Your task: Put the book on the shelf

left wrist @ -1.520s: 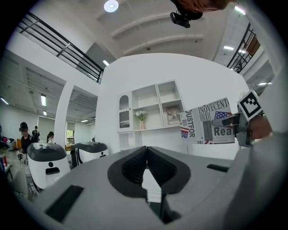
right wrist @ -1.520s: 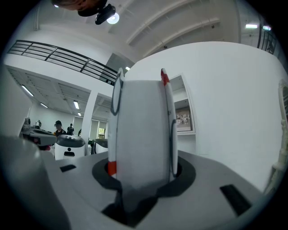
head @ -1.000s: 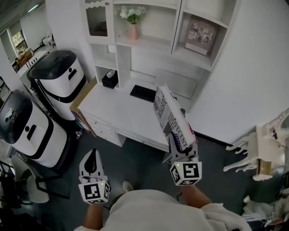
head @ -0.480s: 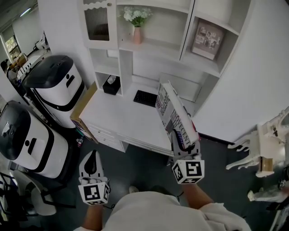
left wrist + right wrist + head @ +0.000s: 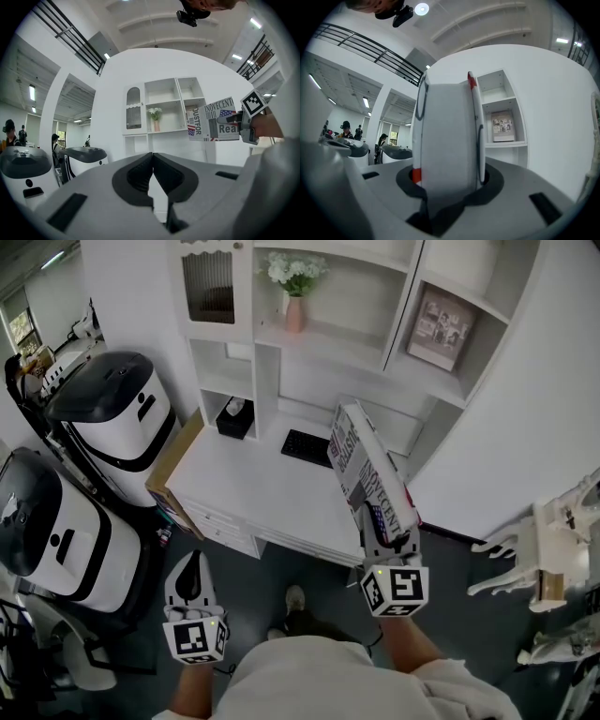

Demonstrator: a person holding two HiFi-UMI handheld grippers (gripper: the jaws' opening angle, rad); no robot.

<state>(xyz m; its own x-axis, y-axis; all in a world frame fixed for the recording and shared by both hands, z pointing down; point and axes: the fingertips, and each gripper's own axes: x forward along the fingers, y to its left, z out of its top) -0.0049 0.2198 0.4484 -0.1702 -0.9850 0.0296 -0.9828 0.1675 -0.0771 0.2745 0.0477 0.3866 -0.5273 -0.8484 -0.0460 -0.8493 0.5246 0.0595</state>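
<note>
Right gripper [image 5: 382, 542]: I hold a thick paperback book [image 5: 364, 470], its white cover printed with black lettering and a red-and-blue flag motif. The jaws are closed on the book's near end, one pad on each cover. In the right gripper view the white page block and a red-marked cover edge fill the gap between them. The book stands on edge and tilts up and away from me. It is in the air above the right part of the white desk [image 5: 246, 486] and touches neither the desk nor the shelves.

Beyond it rises the white open-fronted shelf unit [image 5: 361, 348]. A pink vase of white flowers [image 5: 295, 306] stands in its middle compartment and a framed picture [image 5: 442, 326] leans in the right one. A black keyboard [image 5: 305, 447] lies at the far side of the desk, just left of the book. A small black box [image 5: 233, 415] sits in a low cubby at the far left.

Left gripper [image 5: 192, 570]: I hold it low at the near left, over the dark floor and well apart from the desk. Its jaws are pressed together with nothing between them.

Two white-and-black rounded machines [image 5: 114, 413] stand left of the desk. A brown cardboard panel [image 5: 174, 454] is beside the desk's left side.
</note>
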